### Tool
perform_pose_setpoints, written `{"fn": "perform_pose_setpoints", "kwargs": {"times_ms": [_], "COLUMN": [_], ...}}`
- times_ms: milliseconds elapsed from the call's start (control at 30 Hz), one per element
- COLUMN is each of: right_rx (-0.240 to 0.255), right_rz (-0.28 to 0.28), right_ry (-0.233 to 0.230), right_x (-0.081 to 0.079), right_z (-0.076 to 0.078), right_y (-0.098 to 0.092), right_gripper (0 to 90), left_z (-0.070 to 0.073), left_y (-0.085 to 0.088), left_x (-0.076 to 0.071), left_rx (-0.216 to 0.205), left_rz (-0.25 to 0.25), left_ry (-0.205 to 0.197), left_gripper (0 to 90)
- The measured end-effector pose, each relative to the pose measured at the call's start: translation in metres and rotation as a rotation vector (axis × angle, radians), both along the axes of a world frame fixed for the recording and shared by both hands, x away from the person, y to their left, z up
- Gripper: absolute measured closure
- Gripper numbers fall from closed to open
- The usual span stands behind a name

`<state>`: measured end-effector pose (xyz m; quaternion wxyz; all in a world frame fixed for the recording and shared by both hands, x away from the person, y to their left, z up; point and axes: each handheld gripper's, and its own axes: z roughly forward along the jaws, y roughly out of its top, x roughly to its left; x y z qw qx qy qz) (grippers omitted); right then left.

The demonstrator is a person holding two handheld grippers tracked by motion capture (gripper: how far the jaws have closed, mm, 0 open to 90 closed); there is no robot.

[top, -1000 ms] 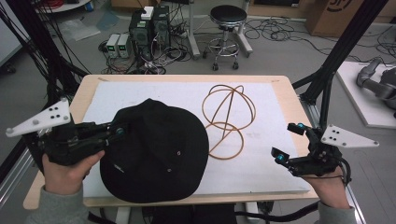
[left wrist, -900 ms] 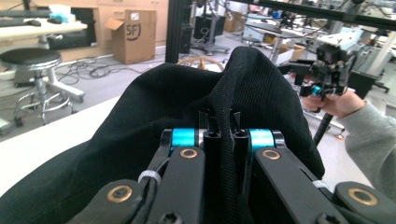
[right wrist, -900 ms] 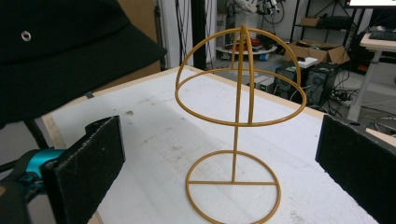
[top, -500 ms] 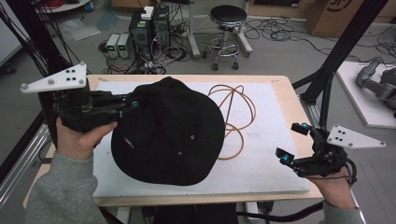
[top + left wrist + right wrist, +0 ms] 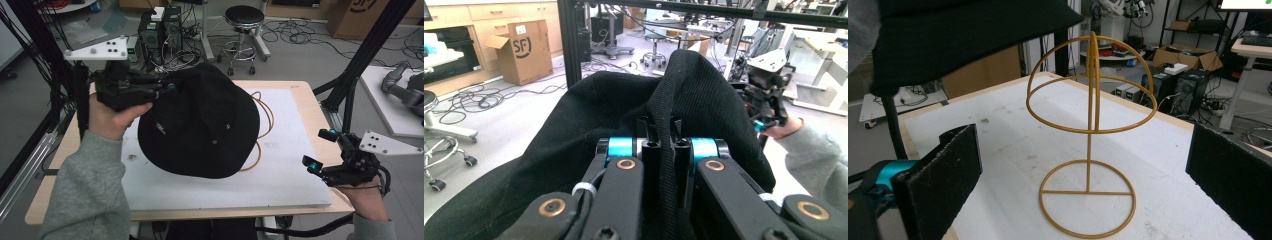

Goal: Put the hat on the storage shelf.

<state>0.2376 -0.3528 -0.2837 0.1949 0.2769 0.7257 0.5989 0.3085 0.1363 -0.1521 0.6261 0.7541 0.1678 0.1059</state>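
Since the earlier frame, our left claw (image 5: 167, 90), clamped on the brim, has lifted the soft, light hat (image 5: 200, 125) toward upper left; our right claw (image 5: 320, 150) hangs open.

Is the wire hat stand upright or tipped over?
Upright: the wire hat stand rests on its ring base on the white mat, stem vertical.

Black bucket hat (image 5: 200, 125), soft and wide-brimmed, lifted clear of the table, tilted, at frame centre. Gold wire stand (image 5: 1089, 135) upright on the white mat, domed top over ring base, right of centre.
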Motion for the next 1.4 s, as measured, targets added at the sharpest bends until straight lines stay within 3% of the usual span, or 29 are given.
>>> {"fn": "perform_pose_setpoints", "kwargs": {"times_ms": [433,733,867,1233,1400], "right_rx": [0.016,0.026,0.017,0.012,0.018], "right_rz": [-0.014,-0.035,-0.04,-0.043,-0.041], "right_ry": [0.016,0.022,0.027,0.029,0.026], "right_x": [0.005,0.01,0.009,0.002,0.002], "right_z": [-0.001,-0.001,0.0,0.0,-0.003], "right_y": [-0.021,-0.034,-0.036,-0.034,-0.033], "right_gripper": [1.0,1.0,1.0,1.0,1.0], "left_z": [-0.004,-0.019,-0.03,-0.06,-0.07], "left_y": [-0.055,-0.088,-0.103,-0.137,-0.135], "left_x": [0.057,0.087,0.093,0.105,0.107], "left_rx": [0.035,0.11,0.129,0.24,0.193], "left_rz": [-0.049,-0.069,-0.08,-0.094,-0.104], "left_ry": [0.039,0.07,0.089,0.144,0.167], "left_gripper": [88.0,88.0,88.0,87.5,87.5]}}
